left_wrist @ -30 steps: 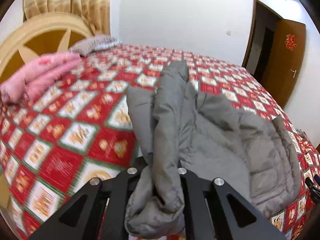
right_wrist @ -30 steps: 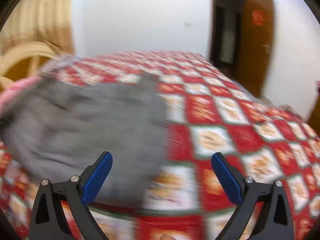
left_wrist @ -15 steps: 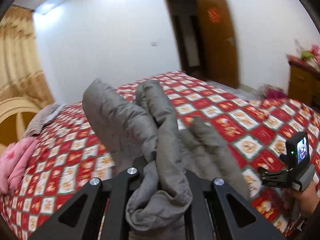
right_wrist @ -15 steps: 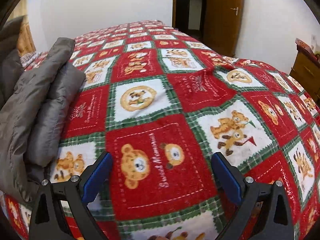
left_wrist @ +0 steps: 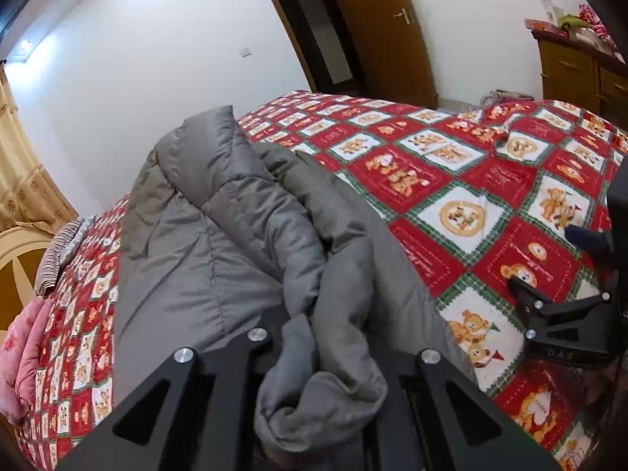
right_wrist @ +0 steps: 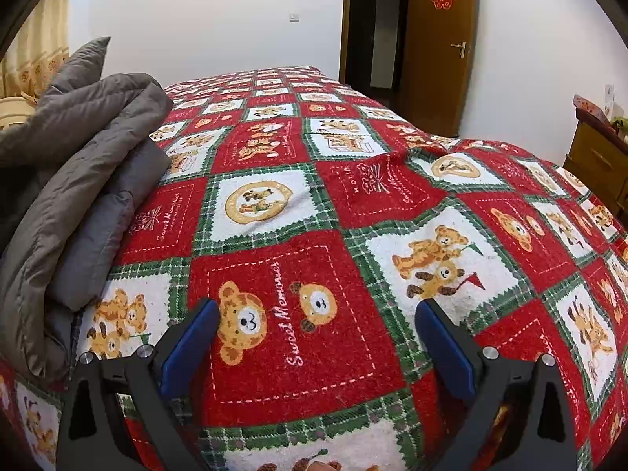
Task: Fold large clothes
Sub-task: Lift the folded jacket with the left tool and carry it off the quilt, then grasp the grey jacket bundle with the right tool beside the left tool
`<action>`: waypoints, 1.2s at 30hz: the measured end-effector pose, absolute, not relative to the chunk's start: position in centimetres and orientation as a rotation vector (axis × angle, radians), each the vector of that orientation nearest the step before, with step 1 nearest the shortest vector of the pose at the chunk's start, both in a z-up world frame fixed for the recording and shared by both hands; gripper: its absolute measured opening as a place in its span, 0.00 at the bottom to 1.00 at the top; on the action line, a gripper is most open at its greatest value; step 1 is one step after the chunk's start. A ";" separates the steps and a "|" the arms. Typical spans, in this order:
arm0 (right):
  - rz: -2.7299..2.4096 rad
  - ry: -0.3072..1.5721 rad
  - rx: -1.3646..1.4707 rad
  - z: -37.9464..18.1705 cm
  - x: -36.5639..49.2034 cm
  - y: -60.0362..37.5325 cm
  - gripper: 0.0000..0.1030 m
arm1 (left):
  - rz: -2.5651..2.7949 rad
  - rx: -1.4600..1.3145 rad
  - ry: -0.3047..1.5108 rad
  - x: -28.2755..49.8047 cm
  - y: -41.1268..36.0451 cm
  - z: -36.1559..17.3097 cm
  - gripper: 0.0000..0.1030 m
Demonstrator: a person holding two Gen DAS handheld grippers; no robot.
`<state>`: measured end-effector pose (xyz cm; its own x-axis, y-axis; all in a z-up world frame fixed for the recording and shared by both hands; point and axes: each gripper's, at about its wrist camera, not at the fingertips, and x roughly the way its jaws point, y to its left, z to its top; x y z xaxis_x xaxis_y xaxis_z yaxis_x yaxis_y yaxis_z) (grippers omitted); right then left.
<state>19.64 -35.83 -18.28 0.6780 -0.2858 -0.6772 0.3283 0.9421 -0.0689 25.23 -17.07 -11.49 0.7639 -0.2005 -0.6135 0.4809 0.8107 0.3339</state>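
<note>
Pinching grey jacket in left tool (right tool spread above bedspread)

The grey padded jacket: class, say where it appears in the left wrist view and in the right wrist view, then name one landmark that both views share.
Left wrist view: the grey padded jacket fills the centre and left, a bunched part clamped in the left gripper.
Right wrist view: it lies folded along the left edge, apart from the open right gripper.
Shared landmark: the brown door with a red ornament.
</note>
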 end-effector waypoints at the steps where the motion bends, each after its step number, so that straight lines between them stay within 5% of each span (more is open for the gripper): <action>1: -0.346 0.747 0.058 -18.3 19.6 -35.8 0.97 | -0.391 0.517 0.586 24.8 -17.3 -11.7 0.10; 15: -0.348 0.736 0.053 -18.4 19.4 -35.7 0.97 | -0.350 0.529 0.574 24.5 -17.1 -11.4 0.27; 20: -0.348 0.735 0.052 -18.4 19.4 -35.7 0.97 | -0.341 0.542 0.521 22.9 -17.4 -10.5 0.82; 27: -0.347 0.728 0.054 -18.4 19.4 -35.7 0.98 | -0.283 0.574 0.418 18.1 -14.6 -10.0 0.87; 30: -0.346 0.728 0.055 -18.4 19.4 -35.7 0.98 | -0.216 0.560 0.386 16.4 -10.5 -10.4 0.98; 36: -0.347 0.727 0.055 -18.4 19.4 -35.7 0.98 | 0.016 0.375 0.401 18.8 -0.4 -9.3 0.99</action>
<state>19.36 -35.70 -18.39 0.6928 -0.2917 -0.6595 0.3293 0.9416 -0.0705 18.79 -0.44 -9.35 0.9215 0.0881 -0.3782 0.0586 0.9312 0.3598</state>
